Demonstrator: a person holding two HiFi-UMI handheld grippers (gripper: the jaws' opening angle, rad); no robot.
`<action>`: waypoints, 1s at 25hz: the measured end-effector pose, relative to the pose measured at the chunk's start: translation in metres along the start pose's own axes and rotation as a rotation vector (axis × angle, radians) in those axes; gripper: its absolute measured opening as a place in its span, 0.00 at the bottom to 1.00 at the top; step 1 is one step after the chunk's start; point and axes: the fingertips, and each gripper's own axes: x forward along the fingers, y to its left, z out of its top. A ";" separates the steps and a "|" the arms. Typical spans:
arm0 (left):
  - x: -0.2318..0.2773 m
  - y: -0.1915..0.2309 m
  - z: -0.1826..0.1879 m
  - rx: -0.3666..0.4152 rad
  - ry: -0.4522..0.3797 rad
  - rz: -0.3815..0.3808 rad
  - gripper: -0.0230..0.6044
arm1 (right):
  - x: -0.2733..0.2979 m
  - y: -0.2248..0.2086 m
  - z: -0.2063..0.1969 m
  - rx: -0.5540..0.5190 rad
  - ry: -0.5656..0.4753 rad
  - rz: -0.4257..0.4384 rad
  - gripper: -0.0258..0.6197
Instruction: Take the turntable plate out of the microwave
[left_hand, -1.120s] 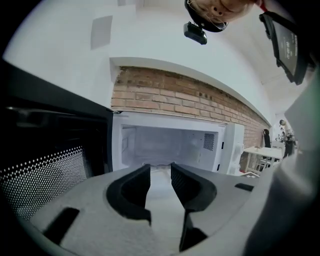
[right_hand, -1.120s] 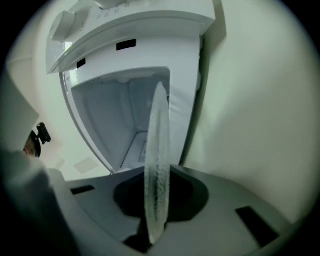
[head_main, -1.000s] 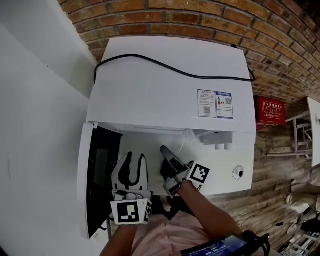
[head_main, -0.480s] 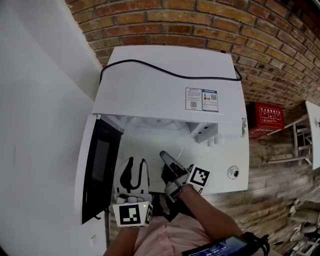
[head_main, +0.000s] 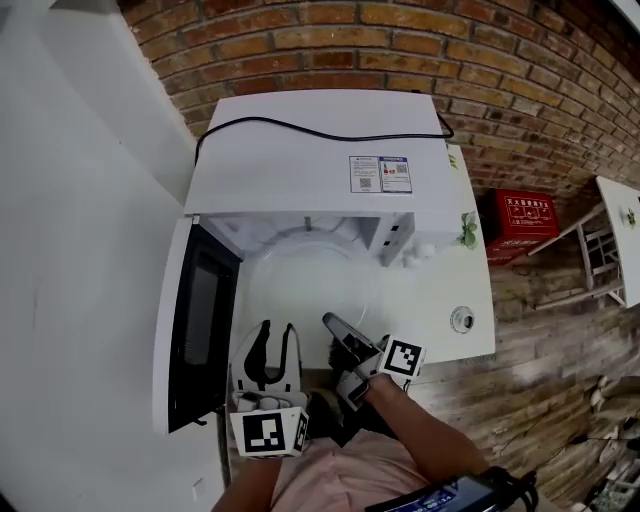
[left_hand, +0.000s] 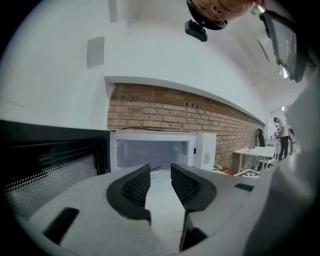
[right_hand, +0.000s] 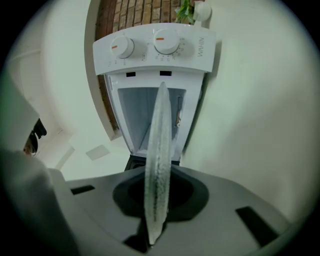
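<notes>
The white microwave (head_main: 310, 150) stands against the brick wall with its door (head_main: 195, 330) swung open to the left. The clear glass turntable plate (head_main: 310, 290) hangs level in front of the open cavity. My right gripper (head_main: 330, 322) is rolled on its side and shut on the plate's near rim. In the right gripper view the plate (right_hand: 159, 150) shows edge-on between the jaws of that gripper (right_hand: 157, 200). My left gripper (head_main: 268, 328) is beside it at the plate's near left rim. Its jaws (left_hand: 160, 182) stand apart with nothing pinched.
A black power cable (head_main: 320, 128) runs over the microwave's top. The white counter (head_main: 440, 300) carries a small round object (head_main: 461, 320) and a small plant (head_main: 466, 230). A red box (head_main: 525, 222) and a white table (head_main: 620, 220) stand to the right. The control panel (right_hand: 155, 47) faces the right gripper.
Both grippers have drawn back from the microwave together, bringing the plate out of the cavity. More of the open cavity and counter now shows.
</notes>
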 end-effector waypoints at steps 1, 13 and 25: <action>-0.005 -0.002 -0.001 -0.001 0.001 -0.008 0.25 | -0.004 -0.003 -0.002 0.002 -0.005 -0.013 0.09; -0.025 -0.001 -0.026 -0.014 0.043 -0.040 0.25 | -0.027 -0.033 -0.017 0.009 -0.015 -0.110 0.09; -0.017 -0.007 -0.036 -0.022 0.065 -0.047 0.25 | -0.038 -0.057 -0.024 0.150 -0.010 -0.261 0.09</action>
